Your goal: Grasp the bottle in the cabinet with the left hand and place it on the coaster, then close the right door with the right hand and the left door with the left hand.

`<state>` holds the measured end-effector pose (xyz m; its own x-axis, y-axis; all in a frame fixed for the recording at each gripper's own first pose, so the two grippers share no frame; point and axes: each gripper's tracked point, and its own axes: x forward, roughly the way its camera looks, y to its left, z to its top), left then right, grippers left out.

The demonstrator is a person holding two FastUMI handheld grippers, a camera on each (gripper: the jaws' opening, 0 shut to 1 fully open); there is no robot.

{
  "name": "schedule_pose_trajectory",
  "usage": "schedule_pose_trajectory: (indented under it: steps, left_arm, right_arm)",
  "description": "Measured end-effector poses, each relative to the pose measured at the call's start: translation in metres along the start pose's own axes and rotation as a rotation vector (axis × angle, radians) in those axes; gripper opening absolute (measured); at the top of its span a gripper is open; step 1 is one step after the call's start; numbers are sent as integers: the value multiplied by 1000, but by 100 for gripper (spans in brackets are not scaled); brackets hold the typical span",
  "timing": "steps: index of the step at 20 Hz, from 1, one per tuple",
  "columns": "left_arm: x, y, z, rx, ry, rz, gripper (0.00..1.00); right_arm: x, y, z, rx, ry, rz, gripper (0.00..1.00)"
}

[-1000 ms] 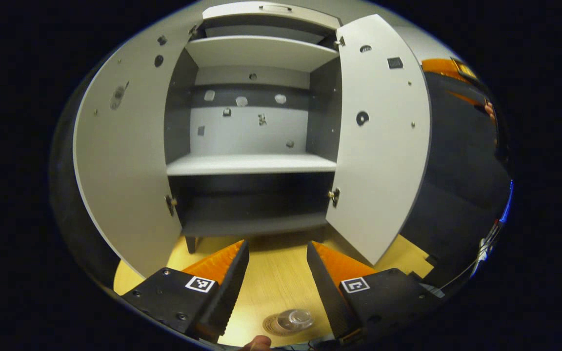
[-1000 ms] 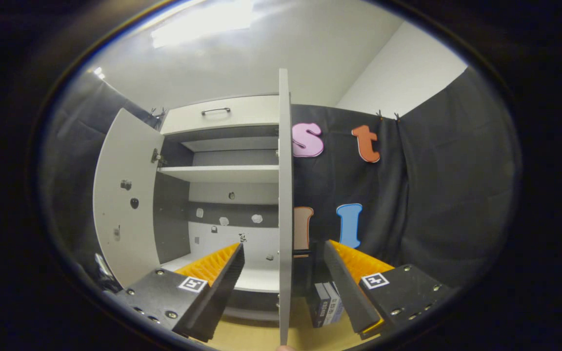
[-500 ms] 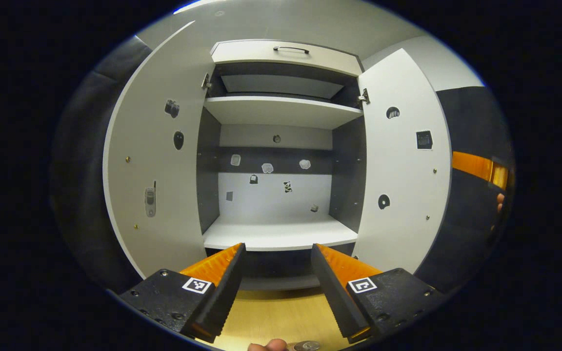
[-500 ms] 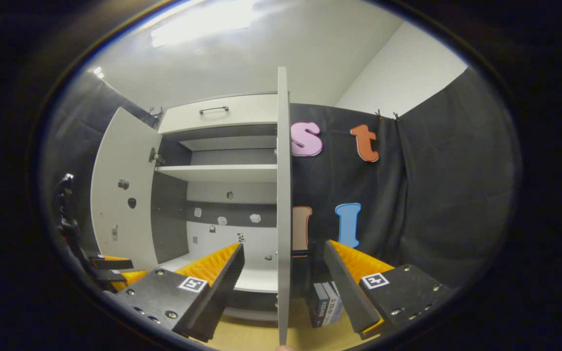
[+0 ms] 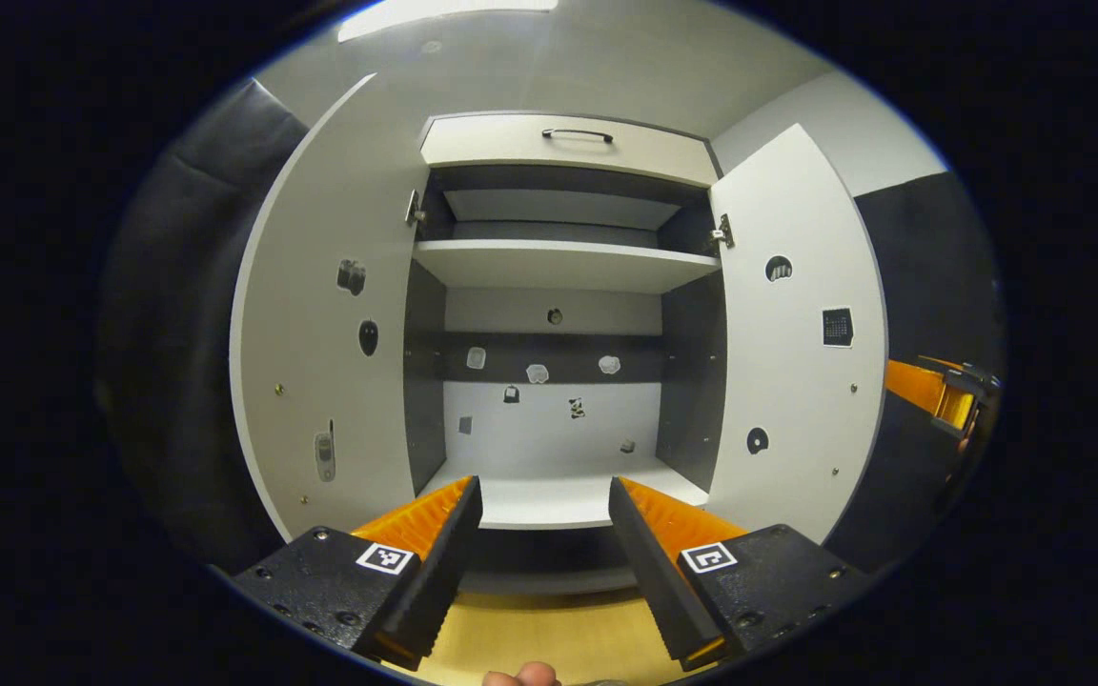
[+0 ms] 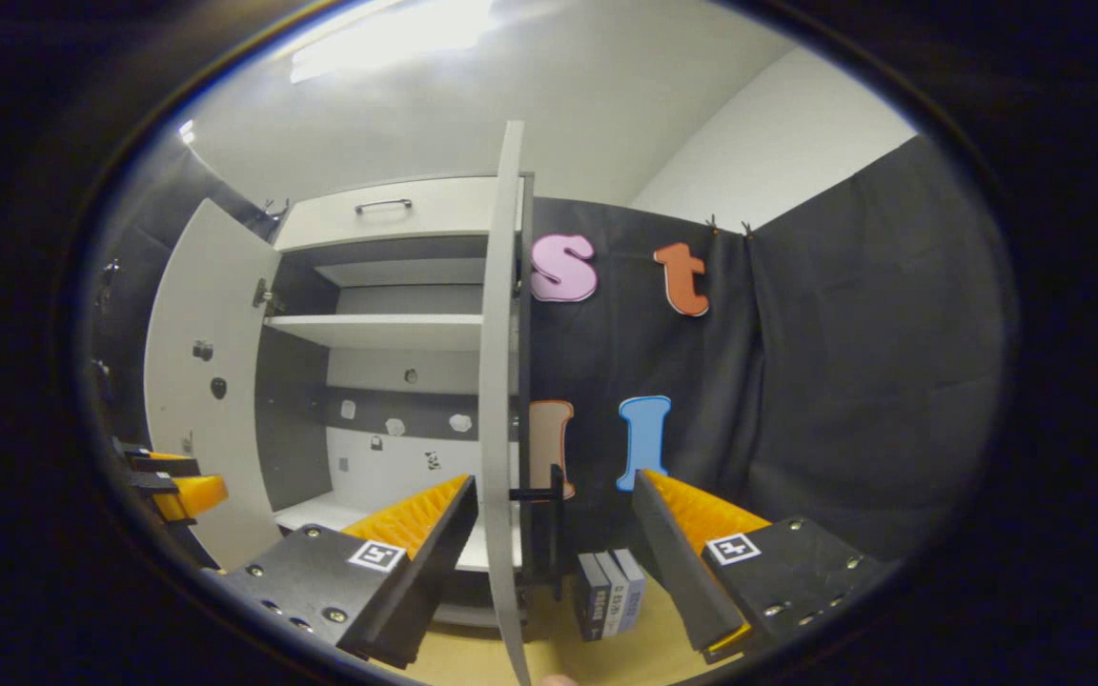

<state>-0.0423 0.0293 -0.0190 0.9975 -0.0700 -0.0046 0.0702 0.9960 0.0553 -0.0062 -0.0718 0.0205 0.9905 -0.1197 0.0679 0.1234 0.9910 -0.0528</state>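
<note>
- One cabinet [image 5: 559, 152], pale grey with a darker inside, sits dead centre of the left gripper view. I count two shelves inside, plus a top panel with one dark handle [image 5: 577, 134].
- Two doors, both standing open. In the left gripper view the left door [image 5: 320, 314] fills the middle-left of the frame and the right door [image 5: 797, 362] the middle-right, each dotted with a few small stickers. More stickers are scattered on the cabinet's back wall.
- The right gripper view catches the right door [image 6: 499, 381] edge-on, just left of centre, with its outer face and a dark handle [image 6: 539, 495] sticking out near the bottom. The left gripper view doesn't give you that side.
- Wooden table [image 5: 549, 638] runs along the bottom edge of the left gripper view.
- Two grippers. The left gripper [image 5: 545, 543] is at bottom centre of its own view, fingers spread wide, nothing between them. It also pokes in at the lower left of the right gripper view [image 6: 168, 481].
- The right gripper [image 6: 554, 548] is just as wide open, the door's edge standing between its fingers, and I can't tell whether either one touches it.
- One small stack of boxes [image 6: 611, 593] sits on the table at bottom centre of the right gripper view.
- A fingertip [image 5: 520, 675] peeks in at the very bottom of the left gripper view.
- Can't make out the bottle or coaster, so no word on how the bottle looks.
</note>
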Motion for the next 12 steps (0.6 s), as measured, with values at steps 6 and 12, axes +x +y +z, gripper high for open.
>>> schedule_pose_trajectory:
  steps: [6,12]
  left_arm:
    - [6,4,-5,-14,5,6,87]
    - [11,12,-13,-64,20,18,87]
  right_arm:
    - [2,-8,7,4,-36,-16,94]
    - [1,-9,8,-8,-46,-16,99]
